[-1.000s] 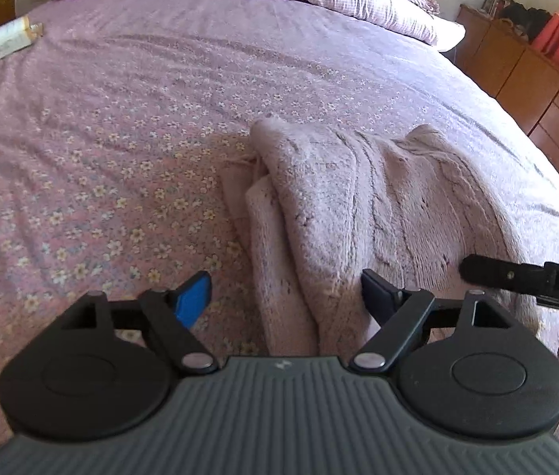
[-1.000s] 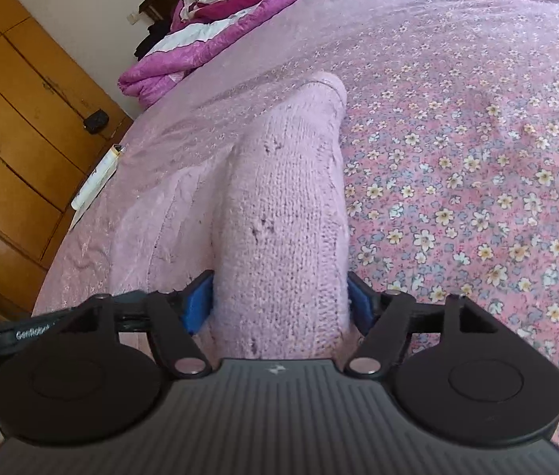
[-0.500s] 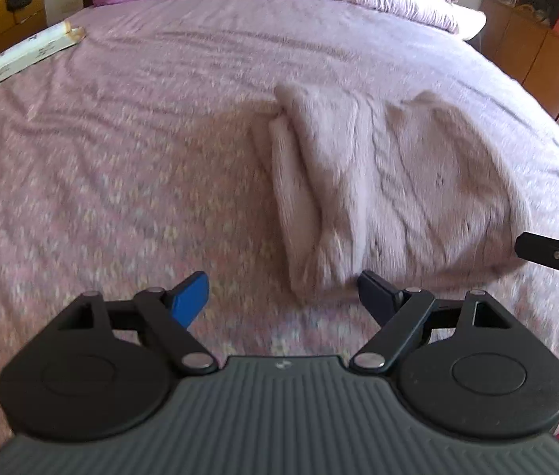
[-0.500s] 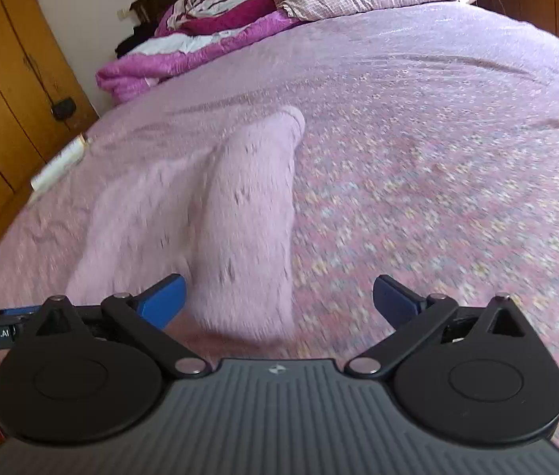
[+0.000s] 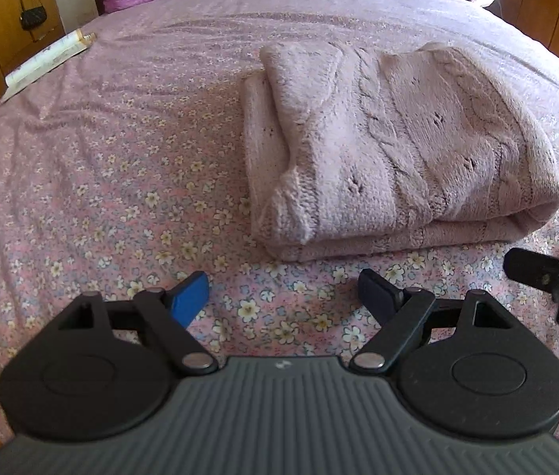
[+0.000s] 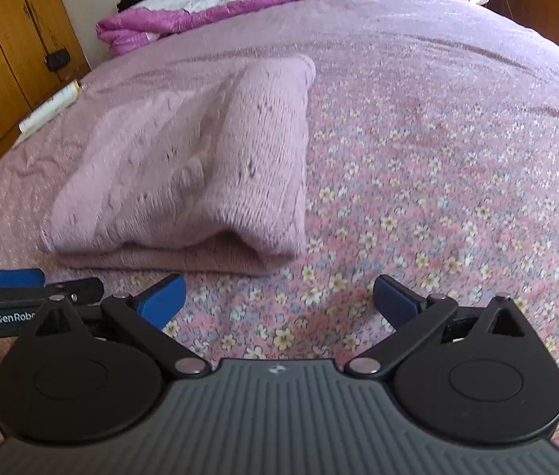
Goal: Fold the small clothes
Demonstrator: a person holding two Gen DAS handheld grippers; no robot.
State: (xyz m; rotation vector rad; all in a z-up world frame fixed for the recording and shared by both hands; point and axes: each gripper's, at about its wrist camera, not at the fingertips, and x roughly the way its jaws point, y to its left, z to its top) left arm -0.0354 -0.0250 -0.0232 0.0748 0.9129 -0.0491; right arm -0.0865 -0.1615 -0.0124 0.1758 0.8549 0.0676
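Two spread claws hang short of the work. From the left wrist, the left gripper [image 5: 283, 291] stands wide and empty over the flowered bedspread [image 5: 113, 182], near the folded pink knit sweater [image 5: 398, 150], which lies flat, seemingly released to settle. From the right wrist, the right gripper [image 6: 279, 299] is equally splayed, holding nothing, the sweater's fold [image 6: 184, 166] just beyond its fingertips, likely finished.

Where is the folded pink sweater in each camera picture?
Left wrist view: the sweater lies right of the middle, on the flowery bedsheet, beyond the open left tool.
Right wrist view: the sweater lies left of the middle, beyond the open right tool.
Shared landmark: the white roll at the bed's left edge.
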